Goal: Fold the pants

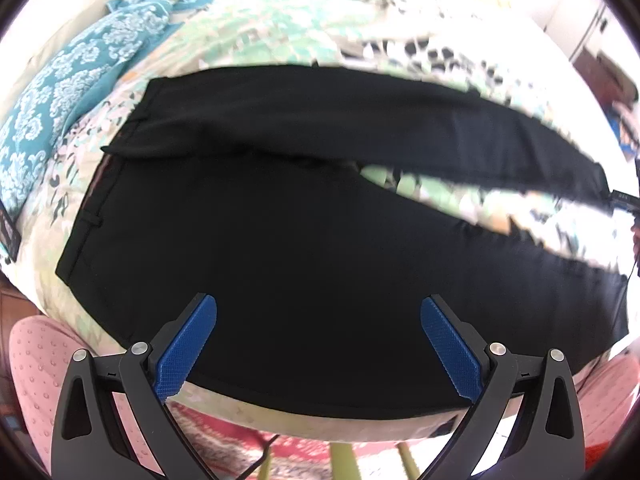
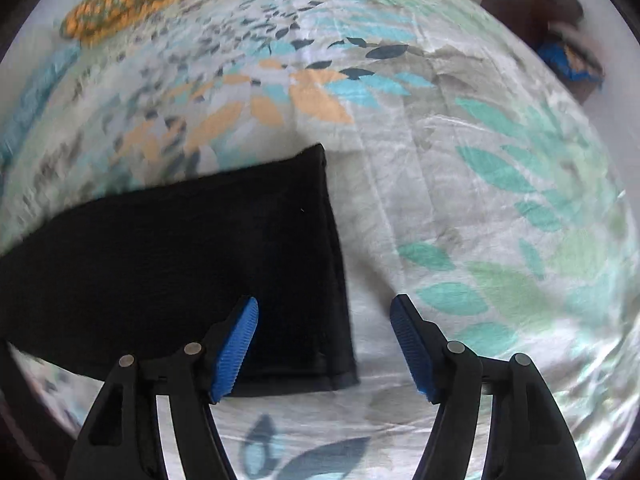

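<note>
Both claws are spread wide and empty: your left claw (image 1: 319,312) hangs over the seat of the black pants (image 1: 280,240), your right claw (image 2: 324,316) over a leg hem (image 2: 332,264). The pants lie flat on the bed (image 2: 460,200), legs parted. Soft, limp cloth likely sags, so pinch waistband (image 1: 86,216) and hem edges.

Matt cloth, ribbed plastic

Black pants (image 1: 304,240) are matt cloth; leaf-print bedsheet (image 2: 460,184) faintly sheeny; blue pads (image 2: 236,348) ribbed plastic on black plastic arms

Pants (image 1: 304,248) near-leg hem cut off at right edge, far bedsheet (image 2: 460,184) pattern motion-blurred, dark furniture (image 2: 536,12) top right indistinct
</note>
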The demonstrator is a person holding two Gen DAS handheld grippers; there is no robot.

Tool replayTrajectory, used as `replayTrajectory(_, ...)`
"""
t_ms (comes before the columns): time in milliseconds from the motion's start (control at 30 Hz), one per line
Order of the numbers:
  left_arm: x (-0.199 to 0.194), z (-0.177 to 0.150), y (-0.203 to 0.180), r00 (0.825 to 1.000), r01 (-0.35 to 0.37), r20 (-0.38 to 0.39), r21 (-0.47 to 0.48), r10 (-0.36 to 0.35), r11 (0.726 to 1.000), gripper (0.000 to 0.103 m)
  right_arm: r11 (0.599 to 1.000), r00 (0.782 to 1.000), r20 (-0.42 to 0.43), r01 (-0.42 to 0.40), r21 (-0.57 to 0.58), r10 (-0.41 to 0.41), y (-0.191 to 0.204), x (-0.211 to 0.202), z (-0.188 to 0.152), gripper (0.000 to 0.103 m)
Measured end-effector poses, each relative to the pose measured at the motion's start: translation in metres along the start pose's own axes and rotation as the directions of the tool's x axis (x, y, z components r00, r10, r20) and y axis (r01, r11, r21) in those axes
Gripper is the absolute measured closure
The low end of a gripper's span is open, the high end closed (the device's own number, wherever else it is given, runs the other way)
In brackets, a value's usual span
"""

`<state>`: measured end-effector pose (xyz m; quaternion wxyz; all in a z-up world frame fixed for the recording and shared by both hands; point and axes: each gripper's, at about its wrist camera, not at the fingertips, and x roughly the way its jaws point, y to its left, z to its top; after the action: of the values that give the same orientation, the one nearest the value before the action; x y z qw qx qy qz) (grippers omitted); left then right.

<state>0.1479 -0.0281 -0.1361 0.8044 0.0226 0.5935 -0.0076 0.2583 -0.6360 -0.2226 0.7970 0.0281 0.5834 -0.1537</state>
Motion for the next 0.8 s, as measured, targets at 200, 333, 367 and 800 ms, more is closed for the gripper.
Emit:
replayTrajectory(200, 0.024, 0.031, 0.055, 0.988, -0.116, 0.101, -0.015, 0.117, 0.993, 0.001, 0.982, 0.992, 0.094, 0.061, 0.181, -0.079, -0.010, -0.041, -0.021, 0.026)
replayTrajectory(333, 0.072, 0.041, 0.106, 0.974, -0.217, 0.057, -0.074, 0.221, 0.973, 0.001, 0.986, 0.983, 0.162, -0.109, 0.126, 0.088, 0.038, -0.095, -0.056, 0.026)
replayTrajectory(367, 0.085, 0.037, 0.111, 0.972, -0.232, 0.018, -0.064, 0.234, 0.971, 0.001, 0.982, 0.977, 0.163, -0.154, 0.106, 0.136, 0.052, -0.107, -0.071, 0.026)
replayTrajectory(800, 0.067, -0.021, 0.071, 0.997, -0.045, 0.064, 0.067, 0.040, 0.997, 0.001, 0.889, 0.889, 0.049, -0.451, -0.083, 0.455, 0.270, -0.163, -0.223, 0.023)
